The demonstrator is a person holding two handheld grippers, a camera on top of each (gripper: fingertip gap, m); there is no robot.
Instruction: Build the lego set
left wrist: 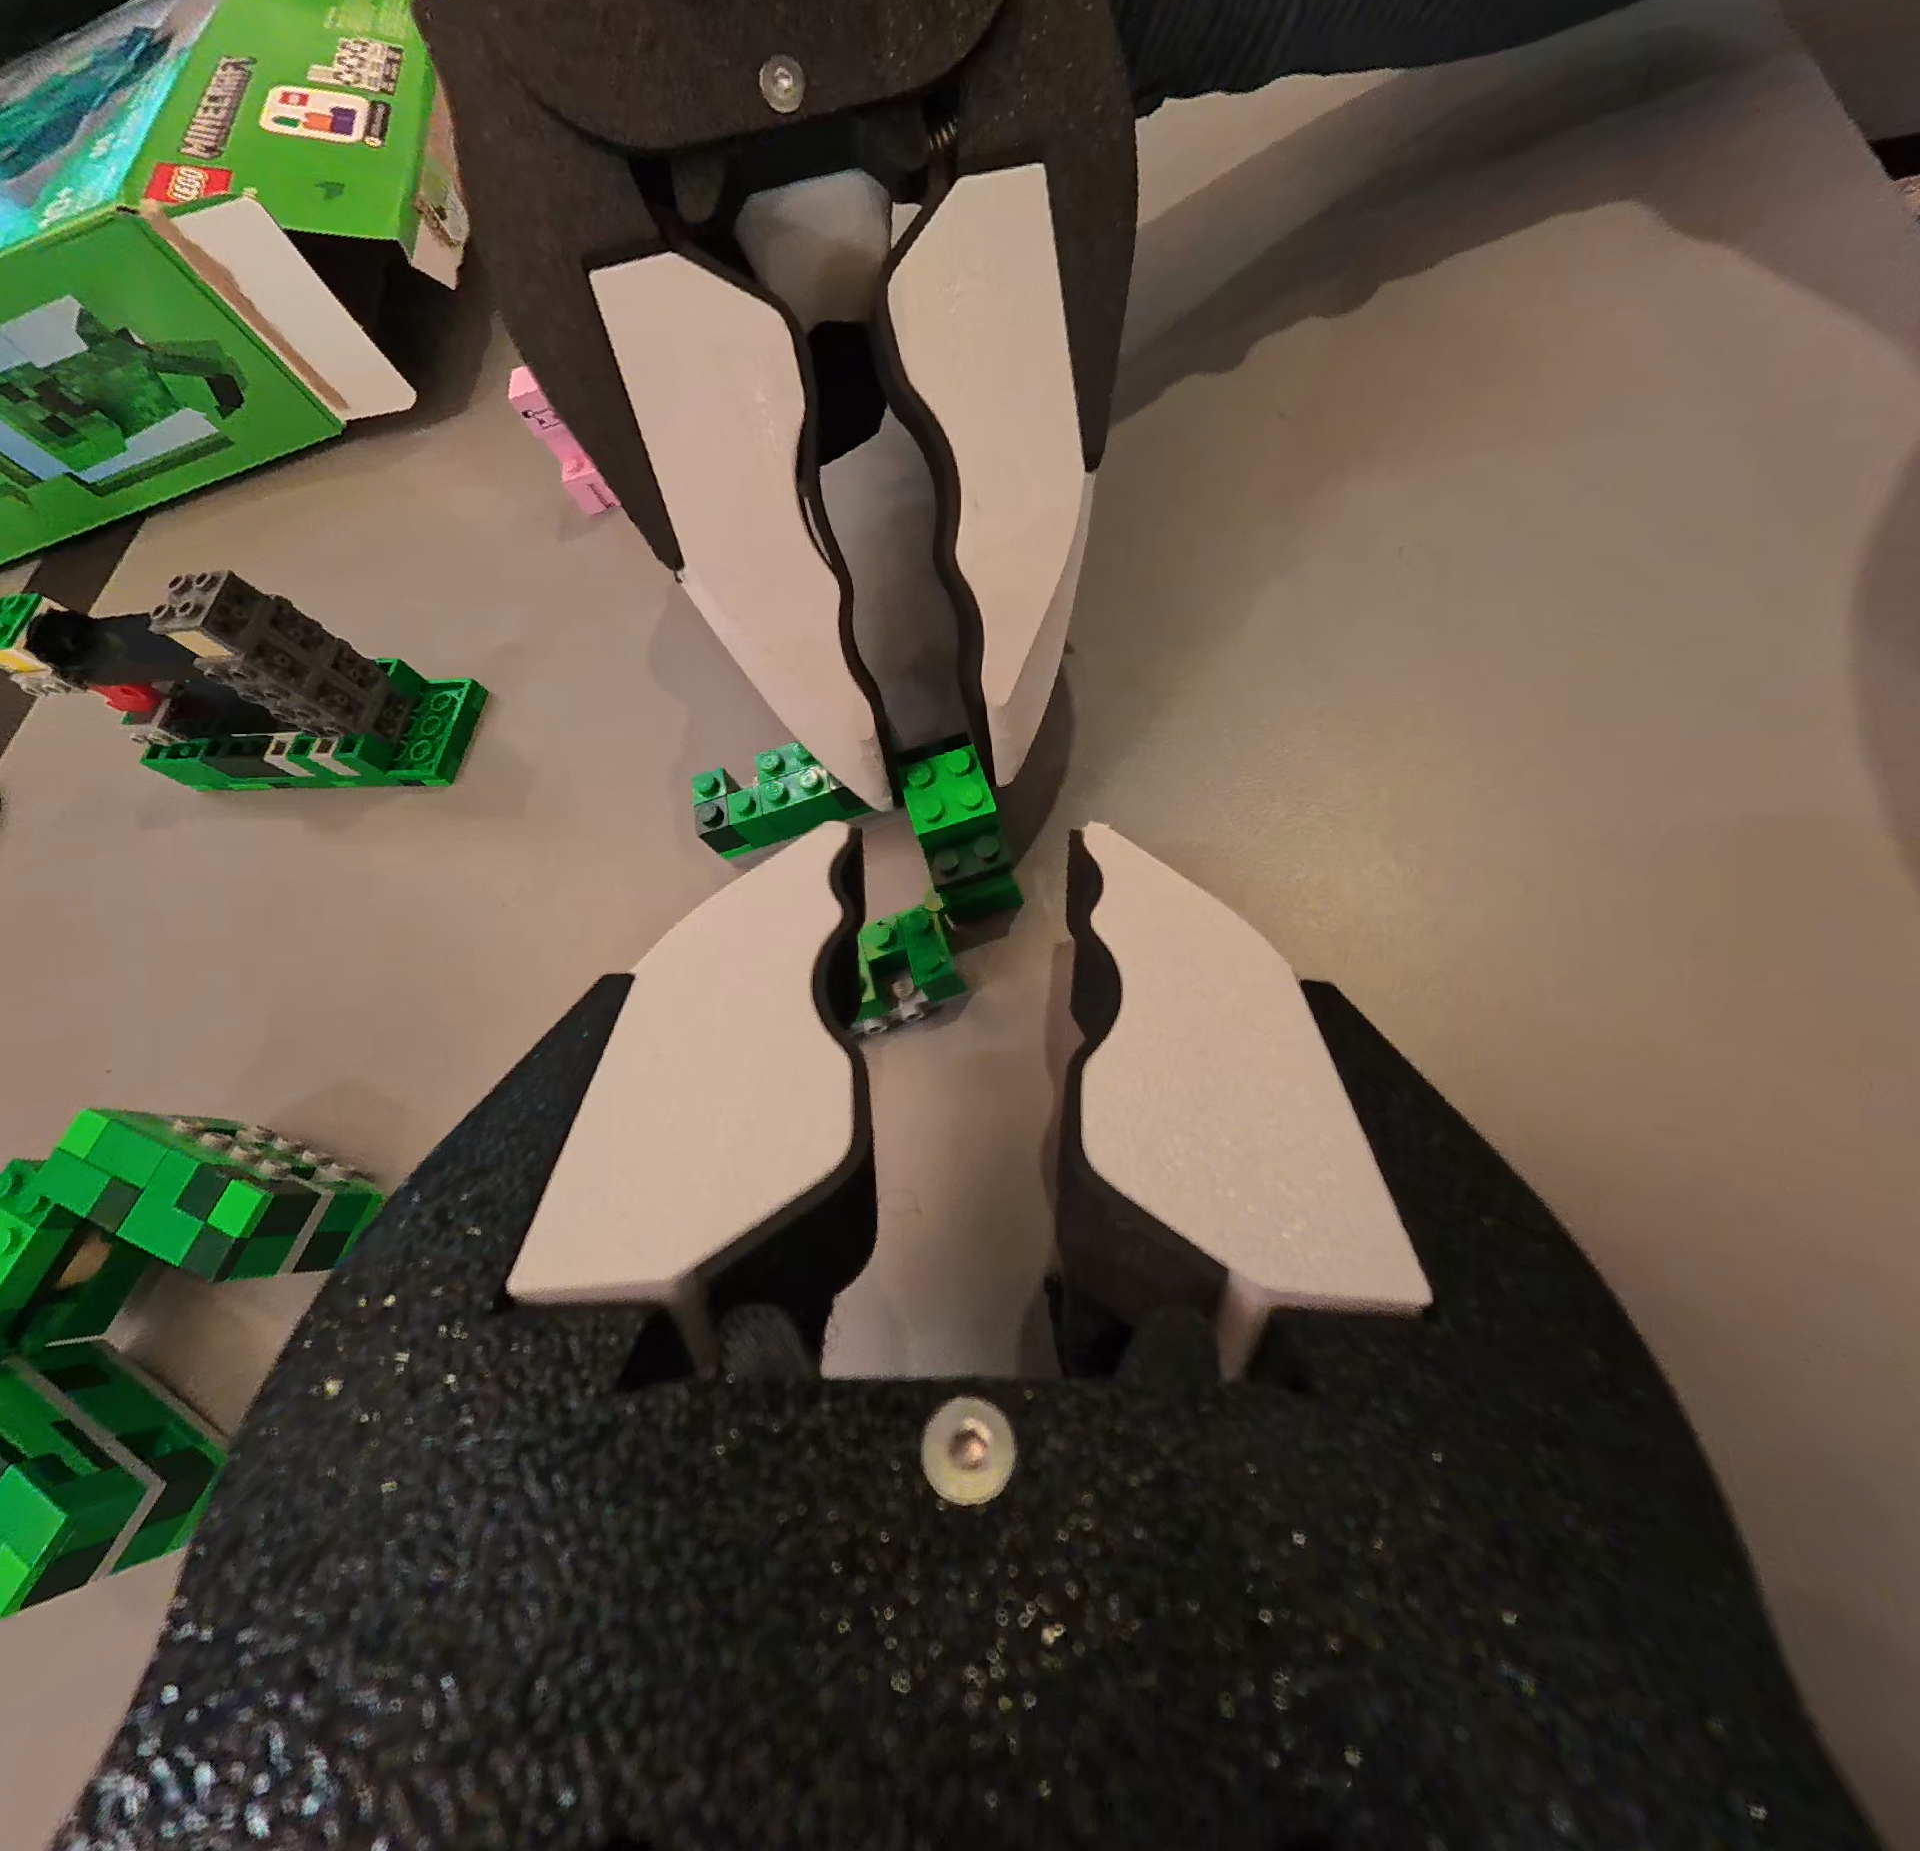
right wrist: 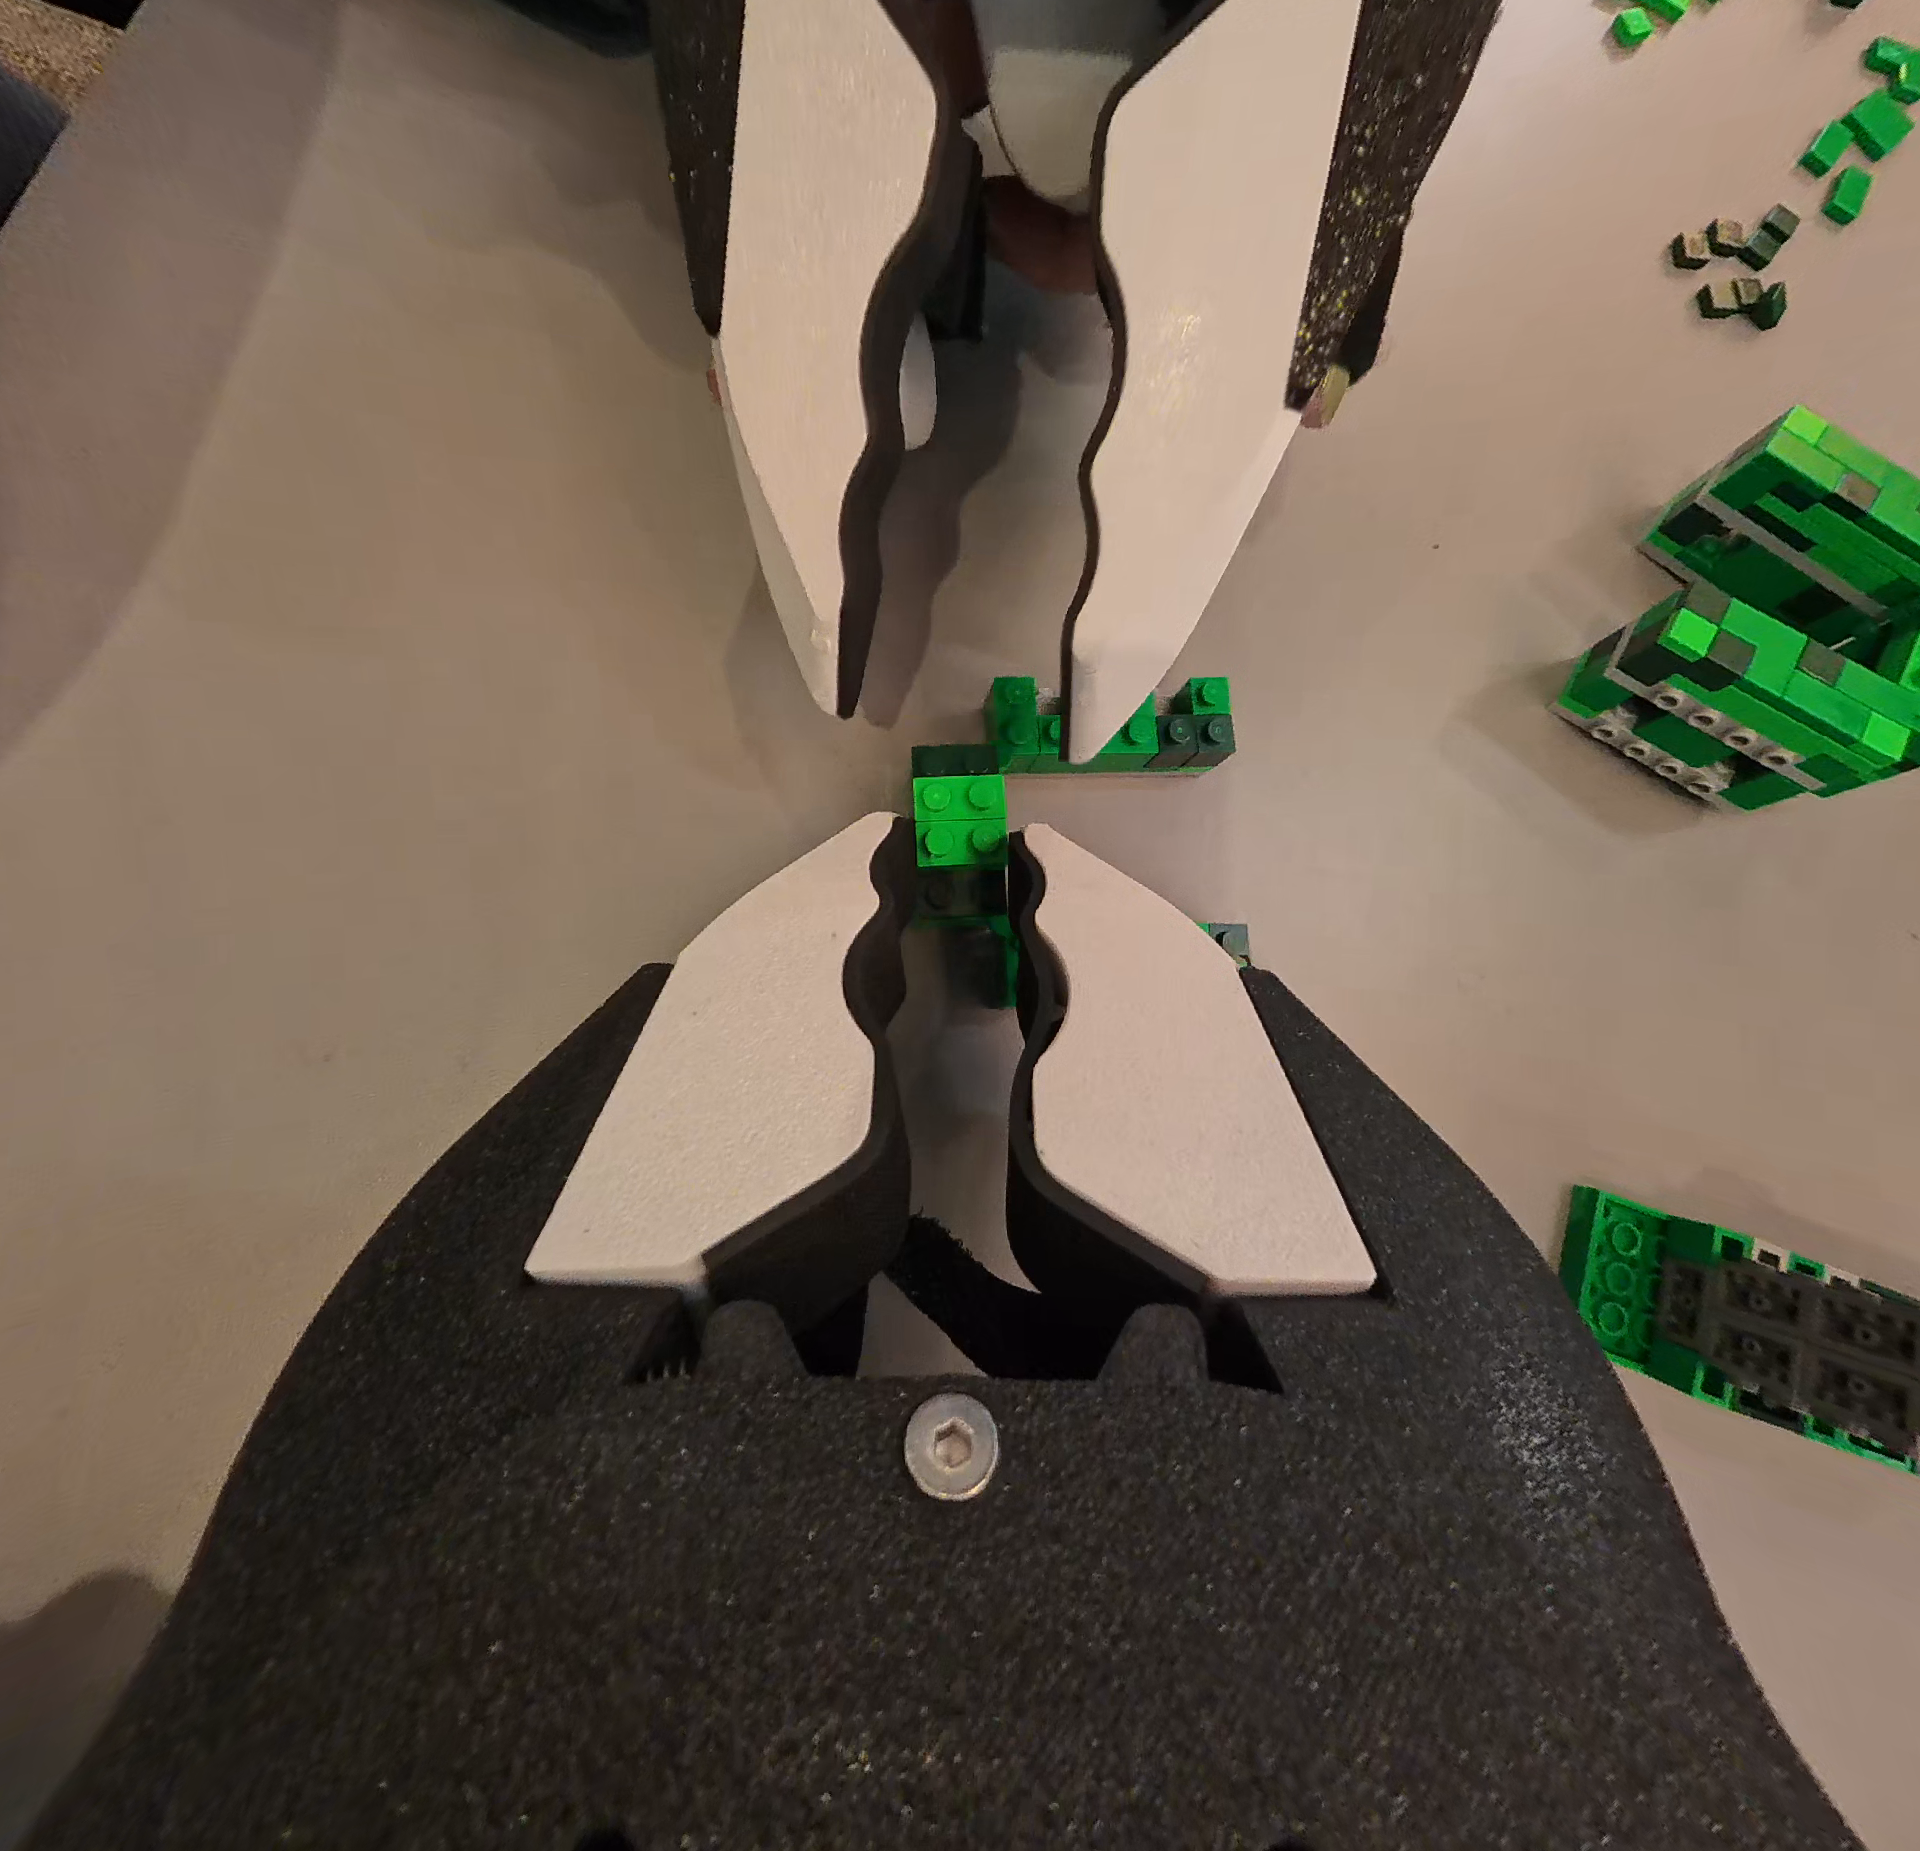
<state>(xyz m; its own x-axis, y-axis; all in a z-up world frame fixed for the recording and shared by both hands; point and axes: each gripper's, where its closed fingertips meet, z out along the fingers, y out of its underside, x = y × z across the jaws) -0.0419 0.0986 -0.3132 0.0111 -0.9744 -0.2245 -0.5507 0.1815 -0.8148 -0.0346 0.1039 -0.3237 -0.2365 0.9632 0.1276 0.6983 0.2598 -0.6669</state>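
We see the two claws facing each other tip to tip over a grey table (left wrist: 1455, 762). The right claw (right wrist: 961, 830) is clenched on a small green brick stack (right wrist: 958, 825): its two fingers press the stack's sides, and the bright studded top pokes out just past the tips. In the left wrist view the same claw (left wrist: 935, 762) comes in from the far side, its tips closed around the stack (left wrist: 951, 793).

The left claw (left wrist: 966, 845) is released, its fingers well parted with bare table between them. The stack sits just beyond its tips, roughly on the centre line. A second little green cluster (left wrist: 909, 954) lies on the table inside the gap, close to the left finger (left wrist: 727, 1053).

A stepped green row of bricks (left wrist: 774, 793) lies just left of the held stack; in the right wrist view one finger of the left claw (right wrist: 966, 705) stands in front of that row (right wrist: 1122, 731).

Farther left in the left wrist view we find a grey-and-green build (left wrist: 301, 700), a blocky green model (left wrist: 156, 1271), a pink piece (left wrist: 566, 440) and the green set box (left wrist: 208, 243). Loose green bricks (right wrist: 1849, 139) are scattered at the far right of the right wrist view.
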